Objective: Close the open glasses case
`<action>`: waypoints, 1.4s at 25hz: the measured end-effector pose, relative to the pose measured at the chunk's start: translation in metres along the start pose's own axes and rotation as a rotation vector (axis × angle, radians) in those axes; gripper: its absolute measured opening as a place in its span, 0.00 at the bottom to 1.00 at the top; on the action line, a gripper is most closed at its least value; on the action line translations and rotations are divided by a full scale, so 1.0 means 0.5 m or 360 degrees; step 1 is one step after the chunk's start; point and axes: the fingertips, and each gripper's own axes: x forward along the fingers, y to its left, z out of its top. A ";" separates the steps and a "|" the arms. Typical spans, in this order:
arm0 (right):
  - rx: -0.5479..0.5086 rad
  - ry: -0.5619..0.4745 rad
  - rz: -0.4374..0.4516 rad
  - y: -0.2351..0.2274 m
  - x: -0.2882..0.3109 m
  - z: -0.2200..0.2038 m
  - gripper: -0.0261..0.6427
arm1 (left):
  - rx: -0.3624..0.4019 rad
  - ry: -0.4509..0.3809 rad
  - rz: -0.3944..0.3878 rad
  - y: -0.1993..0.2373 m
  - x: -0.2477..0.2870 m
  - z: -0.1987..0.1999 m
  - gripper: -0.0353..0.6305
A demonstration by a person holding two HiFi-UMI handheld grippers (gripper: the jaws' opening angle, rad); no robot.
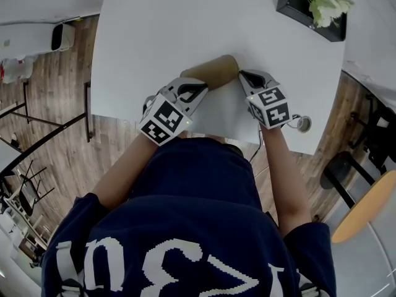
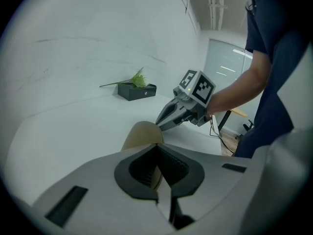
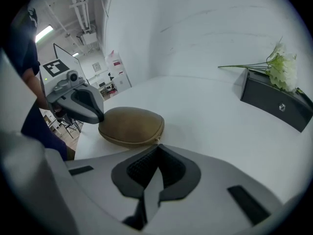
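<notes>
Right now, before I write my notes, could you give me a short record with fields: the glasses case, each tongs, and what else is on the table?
case: tan glasses case, lid down and looking shut, flat on the white table
left tongs: together, nothing between them, tip at one end of the case
right tongs: together, nothing between them, tip at the other end; cannot tell if it touches
other: black box with white flowers at the far corner

We noted white table (image 1: 161,30); tan glasses case (image 1: 213,70) lay near front edge, black flower box (image 1: 288,2) at far corner.
</notes>
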 end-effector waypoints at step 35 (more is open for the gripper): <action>-0.0020 -0.0022 0.0099 0.081 -0.014 -0.026 0.07 | 0.0046 -0.0166 0.0505 0.116 0.003 0.040 0.07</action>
